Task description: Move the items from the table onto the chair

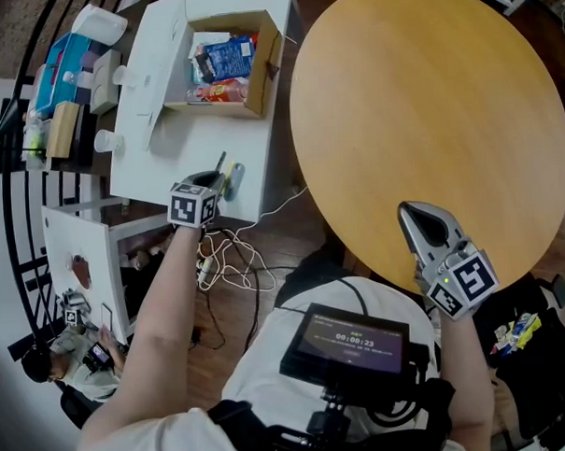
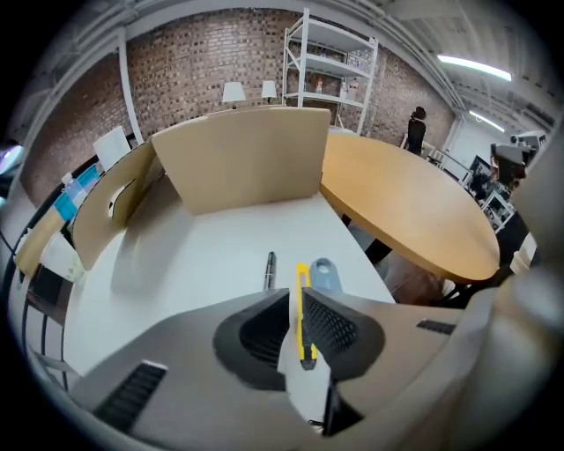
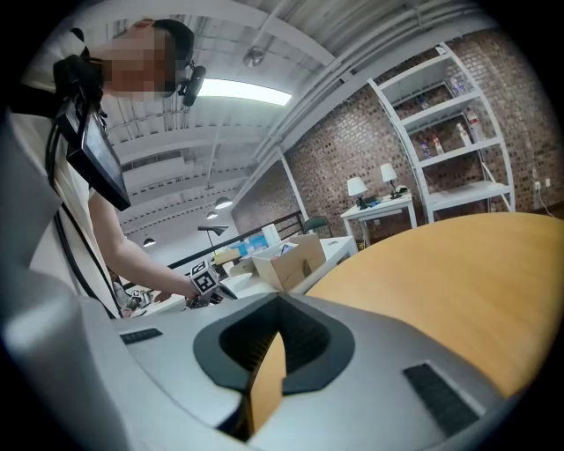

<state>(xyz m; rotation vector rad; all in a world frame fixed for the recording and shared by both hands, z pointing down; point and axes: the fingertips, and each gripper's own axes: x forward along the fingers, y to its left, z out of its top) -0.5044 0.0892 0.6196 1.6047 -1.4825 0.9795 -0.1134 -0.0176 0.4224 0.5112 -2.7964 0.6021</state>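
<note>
My left gripper [image 1: 209, 182] points down over the near edge of a white surface [image 1: 157, 141]. In the left gripper view a yellow utility knife [image 2: 302, 317] lies lengthways between the jaws of the left gripper [image 2: 297, 292]. It sits close to the right pad, with a thin white strip showing at the left pad. Just beyond the tips lie a dark pen [image 2: 270, 269] and a blue-grey item [image 2: 323, 273]. My right gripper [image 1: 411, 211] hovers shut and empty over the near rim of the round wooden table [image 1: 427, 101], whose top is bare.
An open cardboard box [image 1: 273, 61] with snack packets stands on the white surface; its flaps [image 2: 247, 163] rise behind the pen. Cups and bottles [image 1: 70, 80] crowd the far left. Cables [image 1: 233, 259] trail on the floor between the surfaces. A black bag [image 1: 521, 331] sits at lower right.
</note>
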